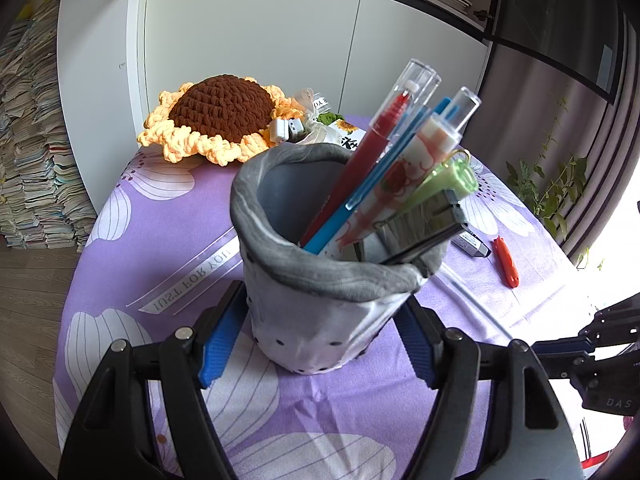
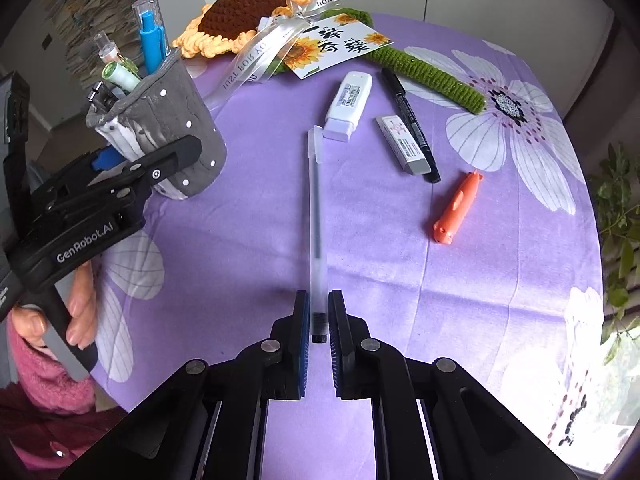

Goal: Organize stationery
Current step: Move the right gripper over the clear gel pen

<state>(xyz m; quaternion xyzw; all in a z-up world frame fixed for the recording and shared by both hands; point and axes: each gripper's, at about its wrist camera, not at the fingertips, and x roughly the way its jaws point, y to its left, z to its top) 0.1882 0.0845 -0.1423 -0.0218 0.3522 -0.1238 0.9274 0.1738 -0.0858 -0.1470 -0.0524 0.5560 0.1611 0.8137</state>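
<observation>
A grey fabric pen holder (image 1: 328,292) stands on the purple cloth, holding several pens (image 1: 384,168) and a binder clip. My left gripper (image 1: 320,336) is shut on the holder's lower body; it also shows in the right wrist view (image 2: 132,168) gripping the holder (image 2: 176,120). My right gripper (image 2: 319,324) is shut on the near end of a clear pen (image 2: 316,200) that points away over the cloth. A white correction tape (image 2: 347,106), an eraser (image 2: 404,144), a black marker (image 2: 408,120) and an orange pig-shaped cutter (image 2: 458,208) lie loose beyond.
A crochet sunflower (image 2: 248,12) with green stem (image 2: 432,72), ribbon and a card (image 2: 336,46) lies at the table's far side. A houseplant (image 2: 616,216) stands off the right edge. Stacked books (image 1: 28,140) stand left of the table.
</observation>
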